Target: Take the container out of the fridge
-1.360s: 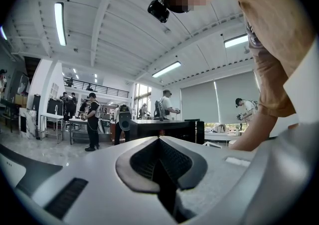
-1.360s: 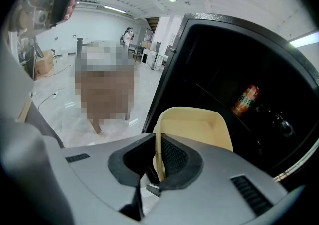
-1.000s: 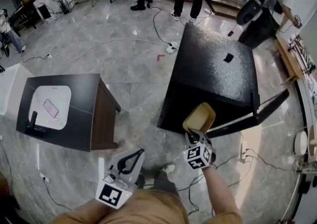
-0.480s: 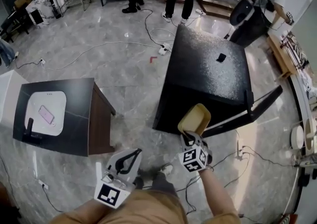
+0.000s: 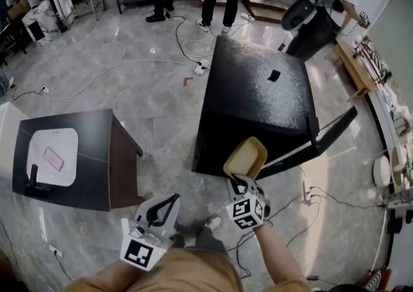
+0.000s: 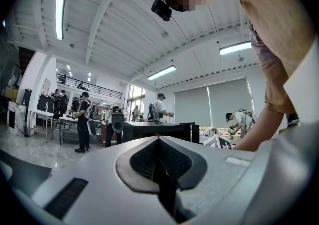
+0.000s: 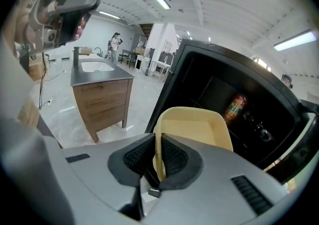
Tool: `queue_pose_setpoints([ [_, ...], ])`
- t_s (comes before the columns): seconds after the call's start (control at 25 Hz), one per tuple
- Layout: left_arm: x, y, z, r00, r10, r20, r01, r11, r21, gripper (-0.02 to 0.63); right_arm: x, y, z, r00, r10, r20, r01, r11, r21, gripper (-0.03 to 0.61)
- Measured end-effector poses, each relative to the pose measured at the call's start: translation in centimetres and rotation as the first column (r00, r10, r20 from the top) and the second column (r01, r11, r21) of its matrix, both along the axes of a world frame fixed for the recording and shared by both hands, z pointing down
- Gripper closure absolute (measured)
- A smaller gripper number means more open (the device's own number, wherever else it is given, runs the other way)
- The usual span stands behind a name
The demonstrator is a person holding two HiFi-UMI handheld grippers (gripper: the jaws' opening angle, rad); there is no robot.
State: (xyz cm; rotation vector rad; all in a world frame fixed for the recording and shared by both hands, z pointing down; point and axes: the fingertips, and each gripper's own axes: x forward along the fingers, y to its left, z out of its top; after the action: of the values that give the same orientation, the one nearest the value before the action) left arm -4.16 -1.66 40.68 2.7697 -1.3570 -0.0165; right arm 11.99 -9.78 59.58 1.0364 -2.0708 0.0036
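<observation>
A pale yellow container (image 5: 246,157) hangs in front of the open black fridge (image 5: 258,100), tilted, just outside its dark opening. My right gripper (image 5: 239,179) is shut on the container's near rim. In the right gripper view the thin rim (image 7: 158,149) is pinched between the two dark pads, and the container (image 7: 199,128) stands ahead of the jaws. My left gripper (image 5: 173,199) is low at the left, apart from the fridge. Its jaws (image 6: 159,142) are shut with nothing between them.
The fridge door (image 5: 326,134) swings open to the right. A can (image 7: 235,107) stands inside the fridge. A dark side table (image 5: 97,155) with a white tray and pink phone is at the left. Cables (image 5: 129,68) cross the floor. Several people stand at the back.
My right gripper has lifted the container a little in front of the fridge. The left gripper has kept its place.
</observation>
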Motion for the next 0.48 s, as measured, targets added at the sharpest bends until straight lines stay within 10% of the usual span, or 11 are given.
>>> queue_pose_setpoints([
  [0.48, 0.3, -0.4, 0.0, 1.000, 0.022, -0.008, -0.022, 1.000, 0.007, 0.612, 0.3, 0.8, -1.8, 0.999, 0.033, 0.035, -0.035, 0.999, 0.029, 0.555],
])
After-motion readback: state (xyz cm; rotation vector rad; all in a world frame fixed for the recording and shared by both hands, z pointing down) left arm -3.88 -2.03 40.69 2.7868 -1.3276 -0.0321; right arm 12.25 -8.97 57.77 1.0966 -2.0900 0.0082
